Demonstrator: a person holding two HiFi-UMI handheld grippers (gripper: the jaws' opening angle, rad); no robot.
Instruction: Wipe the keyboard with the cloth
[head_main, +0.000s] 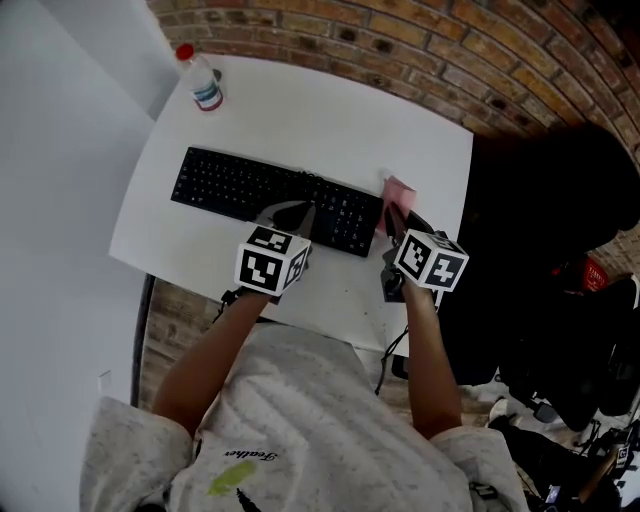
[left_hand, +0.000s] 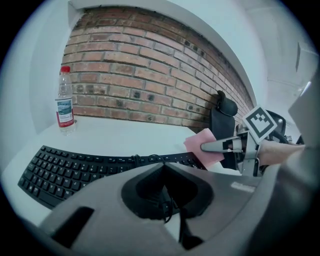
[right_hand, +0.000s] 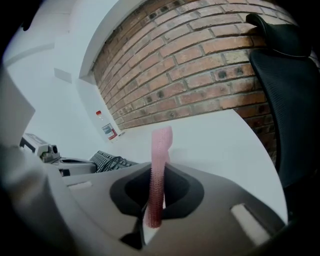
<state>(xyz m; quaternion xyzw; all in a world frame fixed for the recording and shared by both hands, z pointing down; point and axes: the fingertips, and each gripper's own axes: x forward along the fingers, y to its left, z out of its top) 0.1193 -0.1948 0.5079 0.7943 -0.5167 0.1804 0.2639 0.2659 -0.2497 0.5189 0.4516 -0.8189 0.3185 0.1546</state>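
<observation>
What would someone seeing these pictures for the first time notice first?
Probably the pink cloth, pinched on edge in the right gripper at the right end of the black keyboard on the white table. The left gripper, shut and empty, is over the keyboard's near edge, and a red-capped water bottle stands at the table's far left corner.
</observation>
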